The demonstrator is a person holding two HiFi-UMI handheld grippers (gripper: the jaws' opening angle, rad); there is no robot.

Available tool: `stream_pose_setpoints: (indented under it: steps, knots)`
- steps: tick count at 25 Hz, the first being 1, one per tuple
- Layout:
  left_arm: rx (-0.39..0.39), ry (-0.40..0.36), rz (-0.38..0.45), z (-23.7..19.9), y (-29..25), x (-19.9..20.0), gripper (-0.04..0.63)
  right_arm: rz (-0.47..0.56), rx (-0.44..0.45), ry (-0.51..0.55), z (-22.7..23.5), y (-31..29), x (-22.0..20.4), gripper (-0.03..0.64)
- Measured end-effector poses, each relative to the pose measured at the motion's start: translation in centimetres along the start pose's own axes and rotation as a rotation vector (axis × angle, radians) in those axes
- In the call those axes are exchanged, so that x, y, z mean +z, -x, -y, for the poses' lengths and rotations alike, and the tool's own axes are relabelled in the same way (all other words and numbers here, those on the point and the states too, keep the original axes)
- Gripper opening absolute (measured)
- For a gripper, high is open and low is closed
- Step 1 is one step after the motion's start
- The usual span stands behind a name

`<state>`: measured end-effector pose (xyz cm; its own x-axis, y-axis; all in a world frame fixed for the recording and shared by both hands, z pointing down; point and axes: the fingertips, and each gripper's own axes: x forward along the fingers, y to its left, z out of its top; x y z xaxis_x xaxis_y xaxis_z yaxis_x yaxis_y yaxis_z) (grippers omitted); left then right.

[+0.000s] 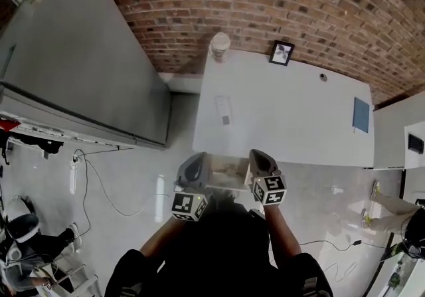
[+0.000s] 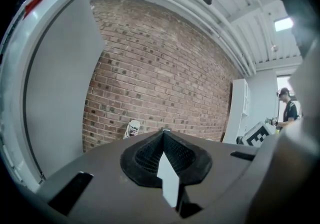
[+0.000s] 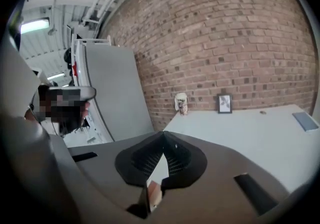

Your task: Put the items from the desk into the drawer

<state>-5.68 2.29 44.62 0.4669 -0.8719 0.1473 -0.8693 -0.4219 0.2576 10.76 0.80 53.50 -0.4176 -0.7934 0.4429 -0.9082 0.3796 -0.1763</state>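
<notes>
A white desk (image 1: 292, 123) stands against the brick wall. On it are a paper cup (image 1: 220, 46), a small picture frame (image 1: 281, 52), a white flat device (image 1: 224, 110), a small dark object (image 1: 323, 77) and a blue notebook (image 1: 360, 115). At the desk's near edge an open drawer (image 1: 226, 171) shows between my grippers; its contents are unclear. My left gripper (image 1: 197, 160) and right gripper (image 1: 259, 155) hover at the drawer's two sides, both shut and holding nothing. The cup (image 3: 181, 102), frame (image 3: 224, 103) and notebook (image 3: 305, 121) lie far ahead of the right gripper (image 3: 163, 133). The left gripper (image 2: 164, 131) points at the wall and the cup (image 2: 133, 128).
A large grey cabinet (image 1: 86, 70) fills the left side. Cables and a power strip (image 1: 73, 176) lie on the floor to the left. White furniture (image 1: 398, 126) stands at the right. People are at the lower left (image 1: 26, 236) and at the far right (image 2: 287, 107).
</notes>
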Motion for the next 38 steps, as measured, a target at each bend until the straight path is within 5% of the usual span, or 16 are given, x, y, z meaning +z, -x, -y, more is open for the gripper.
stream_pose_setpoints:
  steps: [10,24,27,38]
  knots:
    - [0.015,0.002,0.079,-0.4,1.5,4.9,0.000,0.291,0.008,0.109,-5.9,8.1,10.9,0.000]
    - [0.023,0.004,0.095,-0.5,1.0,5.5,0.000,0.303,0.039,0.127,-6.7,6.6,12.1,0.019]
    - [0.034,0.013,0.096,-1.1,1.2,5.5,0.000,0.284,0.043,0.127,-6.3,4.8,12.5,0.095]
    - [0.057,0.042,0.080,-2.2,2.2,4.8,0.000,0.166,0.055,0.082,-5.1,-5.7,10.1,0.107]
